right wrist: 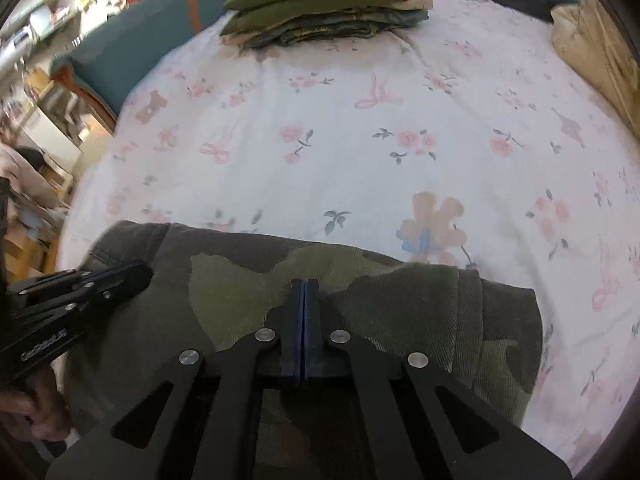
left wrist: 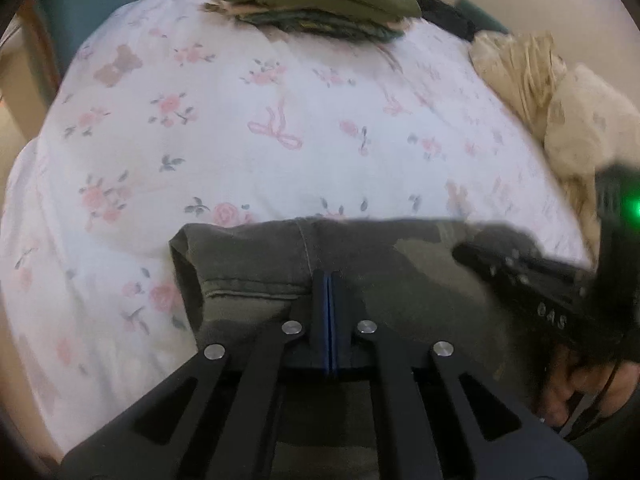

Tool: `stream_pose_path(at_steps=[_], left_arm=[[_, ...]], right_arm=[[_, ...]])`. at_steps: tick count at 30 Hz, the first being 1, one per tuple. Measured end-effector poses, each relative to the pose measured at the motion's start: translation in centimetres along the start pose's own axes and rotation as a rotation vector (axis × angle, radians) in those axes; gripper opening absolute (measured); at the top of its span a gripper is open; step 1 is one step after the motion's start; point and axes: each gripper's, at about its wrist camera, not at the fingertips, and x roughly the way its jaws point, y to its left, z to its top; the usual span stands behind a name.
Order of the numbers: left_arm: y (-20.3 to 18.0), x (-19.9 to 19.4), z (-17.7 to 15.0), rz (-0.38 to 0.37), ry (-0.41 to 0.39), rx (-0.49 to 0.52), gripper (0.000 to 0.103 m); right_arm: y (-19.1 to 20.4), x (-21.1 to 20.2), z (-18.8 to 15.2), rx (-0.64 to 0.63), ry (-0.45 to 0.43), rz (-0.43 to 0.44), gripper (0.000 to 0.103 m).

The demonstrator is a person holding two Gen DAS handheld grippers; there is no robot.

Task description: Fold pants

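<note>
pants [right wrist: 360, 300]: matt camo twill, visibly ribbed weave. bedsheet [left wrist: 240, 120]: smooth matt floral cotton-like cloth. right gripper [right wrist: 305, 284] and left gripper [left wrist: 330, 276]: matt black plastic-looking arms, shiny metal rivets, blue pads.

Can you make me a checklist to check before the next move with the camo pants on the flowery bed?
1. Left gripper shut: ok, its blue pads meet.
2. Right gripper shut: ok, pads together.
3. Cloth pinched in either one: cannot tell; both tips lie over the camo pants, but no fabric shows between the pads.
4. Pants folded into a bundle: ok, a compact block near the front of the flowery bed sheet.
5. Room farther back on the sheet: ok, it is bare up to the stack of folded clothes.
6. Grippers apart: ok, they sit side by side, not touching.
</note>
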Motion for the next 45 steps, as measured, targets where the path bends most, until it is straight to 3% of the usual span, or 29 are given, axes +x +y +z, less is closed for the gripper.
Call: stream_pose_path(at_steps=[2,5,7,9,11,14,15,16,17,19,20,23,24,26,29,30,32,33,34,35,36,37,39,41,45], left_arm=[[0.0,-1.9,-0.1,0.005,-0.04,-0.021,0.002],[0.5,-3.3,-0.7,0.134,-0.109,-0.009,0.001],[1.3,-1.8,-1.2,0.168,-0.067,0.008,0.001],[1.5,0.7,-1.8,0.169,0.026,0.035,0.002],[0.9,0.6,-1.6,0.199,0.016,0.087,0.001],[1.4,-1.8,-0.9,0.186,0.012,0.002,0.002],[1.9,-3.4,-0.8,0.169,0.004,-0.057,0.007],[2.1,-4.5,-0.9,0.144,-0.008,-0.087,0.031],[2.4,-5.5,-1.3,0.112,-0.024,-0.108,0.072],[3.2,-7.2,-2.9,0.064,-0.081,-0.164,0.102],[3.5,-7.2,-3.4,0.039,-0.084,-0.186,0.102],[4.5,-3.8,-4.8,-0.129,0.078,-0.273,0.102],[4.3,-2.4,-5.3,-0.164,0.136,-0.273,0.102],[3.7,0.0,-6.1,-0.16,0.216,-0.232,0.101],[3.3,0.8,-6.4,-0.138,0.2,-0.204,0.101],[2.9,0.8,-6.1,-0.147,0.191,-0.196,0.101],[2.5,0.9,-5.8,-0.174,0.184,-0.173,0.086],[2.3,0.8,-5.9,-0.163,0.185,-0.153,0.078],[2.2,0.6,-5.9,-0.174,0.188,-0.143,0.055],[1.9,0.3,-5.8,-0.172,0.188,-0.126,0.042],[1.5,-0.2,-5.7,-0.168,0.179,-0.108,0.037],[1.2,-0.9,-5.5,-0.171,0.165,-0.102,0.033],[0.3,-2.6,-5.1,-0.185,0.128,-0.116,0.031],[-0.7,-5.4,-3.9,-0.2,0.082,-0.107,0.03],[-1.8,-11.8,1.3,-0.222,-0.023,-0.073,0.03]], right_arm=[[-1.0,-2.1,-0.2,0.03,-0.016,0.017,0.0],[-3.5,-4.8,-1.1,0.098,-0.053,-0.035,0.0],[-5.0,-4.2,-2.0,0.139,-0.003,-0.081,0.0],[-4.9,-3.1,-2.6,0.128,0.032,-0.107,0.0],[-3.7,-3.2,-2.5,0.068,0.021,-0.154,0.0],[-4.3,-5.8,-2.3,0.111,0.016,-0.072,0.004],[-5.0,-7.4,-2.6,0.144,-0.017,-0.045,0.009],[-5.9,-9.0,-3.0,0.178,-0.056,-0.034,0.034],[-7.1,-10.5,-3.6,0.218,-0.085,-0.036,0.069],[-9.3,-12.0,-5.0,0.317,-0.113,-0.003,0.096],[-10.5,-11.8,-5.8,0.385,-0.104,0.053,0.096],[-12.6,-8.0,-8.0,0.588,0.036,0.304,0.096],[-12.6,-6.7,-8.4,0.609,0.061,0.327,0.096],[-11.8,-4.7,-8.9,0.595,0.11,0.296,0.096],[-9.8,-2.0,-9.1,0.514,0.194,0.29,0.097],[-9.1,-1.7,-9.0,0.476,0.192,0.271,0.097],[-7.7,-1.4,-9.0,0.399,0.164,0.228,0.095],[-7.2,-1.5,-9.2,0.379,0.146,0.211,0.09],[-7.0,-1.9,-9.2,0.37,0.13,0.215,0.061],[-6.7,-2.2,-9.2,0.359,0.117,0.237,0.042],[-6.4,-2.7,-9.1,0.359,0.105,0.251,0.039],[-6.3,-2.9,-9.0,0.353,0.098,0.254,0.032],[-5.1,-4.4,-8.2,0.316,0.055,0.25,0.03],[-4.2,-7.2,-7.2,0.307,-0.023,0.302,0.029],[-3.2,-12.8,-2.7,0.264,-0.152,0.367,0.028]])
